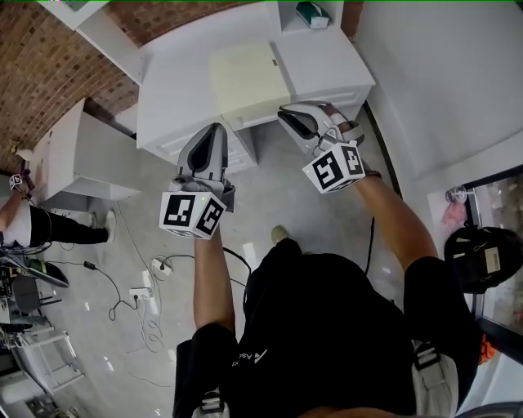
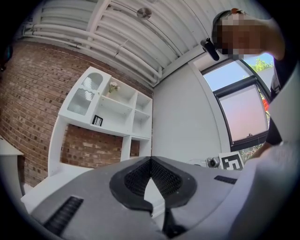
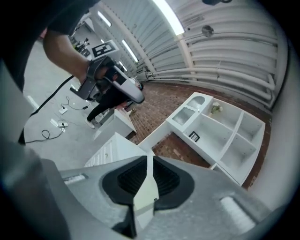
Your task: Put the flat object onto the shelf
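Observation:
The flat object point(image 1: 245, 77), a cream-coloured slab, lies on the white cabinet top point(image 1: 176, 77) in the head view. My right gripper point(image 1: 283, 113) hovers just off its near right corner, apart from it. In the right gripper view its jaws point(image 3: 149, 158) stand parted by only a thin slit, nothing pressed between the pads; a cream patch shows through the gap. My left gripper point(image 1: 214, 129) hangs over the cabinet's front edge, left of the slab, its pads meeting point(image 2: 150, 159) with nothing held. The white shelf unit point(image 2: 117, 110) point(image 3: 220, 131) rises on the brick wall ahead.
A small picture frame point(image 2: 97, 120) and a plant stand on the shelf. A green item point(image 1: 312, 14) sits in a shelf bay beyond the cabinet. A lower white cabinet point(image 1: 82, 155), another person point(image 1: 33, 222) and floor cables point(image 1: 139, 294) lie left; a black bag point(image 1: 482, 257) right.

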A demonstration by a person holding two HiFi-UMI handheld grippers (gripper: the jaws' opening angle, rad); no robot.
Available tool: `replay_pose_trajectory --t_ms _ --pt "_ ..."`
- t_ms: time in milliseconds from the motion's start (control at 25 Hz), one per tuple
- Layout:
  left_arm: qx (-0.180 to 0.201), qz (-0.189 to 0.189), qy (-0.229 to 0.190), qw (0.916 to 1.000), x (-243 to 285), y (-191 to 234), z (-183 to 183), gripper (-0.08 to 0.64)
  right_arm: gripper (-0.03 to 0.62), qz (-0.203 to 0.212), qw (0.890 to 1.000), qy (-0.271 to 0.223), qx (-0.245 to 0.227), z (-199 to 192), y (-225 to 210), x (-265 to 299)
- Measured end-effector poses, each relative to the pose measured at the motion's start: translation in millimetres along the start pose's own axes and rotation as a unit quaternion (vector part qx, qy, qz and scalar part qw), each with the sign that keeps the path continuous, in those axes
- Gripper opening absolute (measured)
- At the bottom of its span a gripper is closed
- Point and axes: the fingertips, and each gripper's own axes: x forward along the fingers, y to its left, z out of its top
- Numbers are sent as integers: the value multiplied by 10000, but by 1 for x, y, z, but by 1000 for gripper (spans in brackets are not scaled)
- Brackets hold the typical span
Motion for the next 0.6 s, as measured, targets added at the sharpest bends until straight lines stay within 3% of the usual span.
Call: replay_pose_trajectory --t_ms 320,600 --pt "-146 -213 211 9994 21 62 -24 -2 102 -23 9959 644 -636 -43 20 64" --pt "-262 -417 316 9983 36 89 -43 -2 197 39 9877 1129 -1080 -96 38 105"
